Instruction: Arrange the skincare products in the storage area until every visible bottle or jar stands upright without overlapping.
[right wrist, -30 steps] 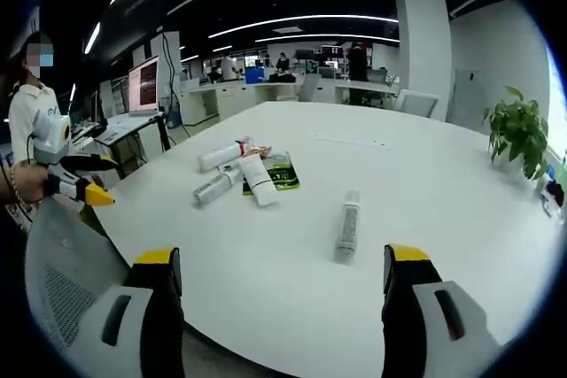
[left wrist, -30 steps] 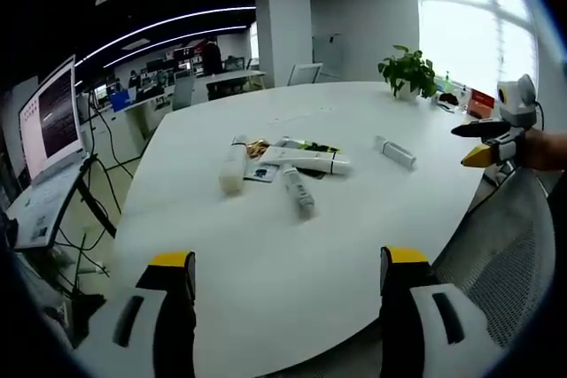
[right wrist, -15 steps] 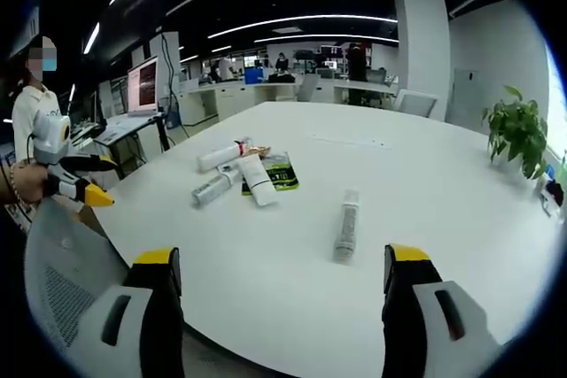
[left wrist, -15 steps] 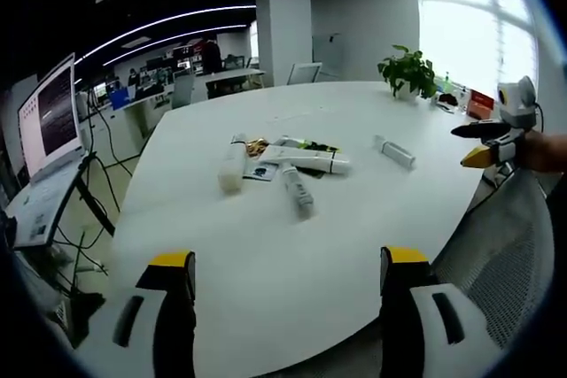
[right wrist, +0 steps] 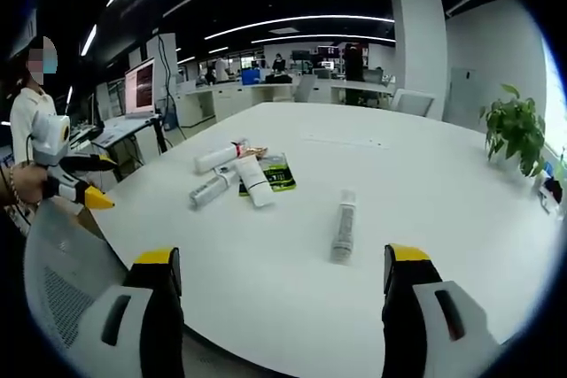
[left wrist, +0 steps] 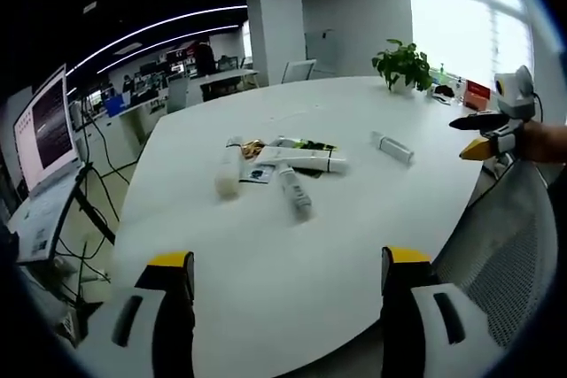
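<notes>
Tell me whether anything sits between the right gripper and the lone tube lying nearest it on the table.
Nothing visible does. In the right gripper view, only bare white table lies between the open right gripper and the lone tube. The cluster of other tubes lies off to the side.

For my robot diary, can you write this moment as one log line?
left tongs: open, empty | right tongs: open, empty | tubes: lying flat on white table | nothing upright yet
</notes>
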Motion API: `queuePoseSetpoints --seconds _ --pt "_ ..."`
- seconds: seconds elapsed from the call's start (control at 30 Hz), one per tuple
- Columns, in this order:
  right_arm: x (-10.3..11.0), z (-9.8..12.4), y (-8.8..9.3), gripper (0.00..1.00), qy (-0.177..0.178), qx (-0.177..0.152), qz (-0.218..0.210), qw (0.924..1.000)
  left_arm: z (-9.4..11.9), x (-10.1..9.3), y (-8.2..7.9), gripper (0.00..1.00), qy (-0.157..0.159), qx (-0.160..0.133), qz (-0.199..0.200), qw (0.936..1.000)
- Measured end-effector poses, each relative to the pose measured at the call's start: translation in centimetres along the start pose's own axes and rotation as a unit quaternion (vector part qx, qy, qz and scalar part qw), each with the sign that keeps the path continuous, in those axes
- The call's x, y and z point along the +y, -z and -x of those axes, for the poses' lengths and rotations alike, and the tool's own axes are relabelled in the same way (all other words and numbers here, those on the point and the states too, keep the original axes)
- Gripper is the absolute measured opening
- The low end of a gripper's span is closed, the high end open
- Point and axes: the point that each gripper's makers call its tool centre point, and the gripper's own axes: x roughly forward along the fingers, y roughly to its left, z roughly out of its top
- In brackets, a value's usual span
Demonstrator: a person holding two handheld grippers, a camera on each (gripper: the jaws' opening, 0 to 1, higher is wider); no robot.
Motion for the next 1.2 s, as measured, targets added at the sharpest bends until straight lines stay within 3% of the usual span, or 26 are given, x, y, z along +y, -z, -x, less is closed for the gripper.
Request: queuePoseSetpoints --seconds 0.67,1.2 --pt "-0.2 -0.1 0.1 0.95 0.006 0.003 -0.004 1.0000 -3.4 -0.1 -1.2 0.79 0.028 0.019 -0.015 0.9993" --pt "-0.2 -0.3 0.4 0.96 0.004 0.010 -0.006 0.9999 -6.7 1.3 -2.5 0.78 0.039 0.021 -0.025 0.9987"
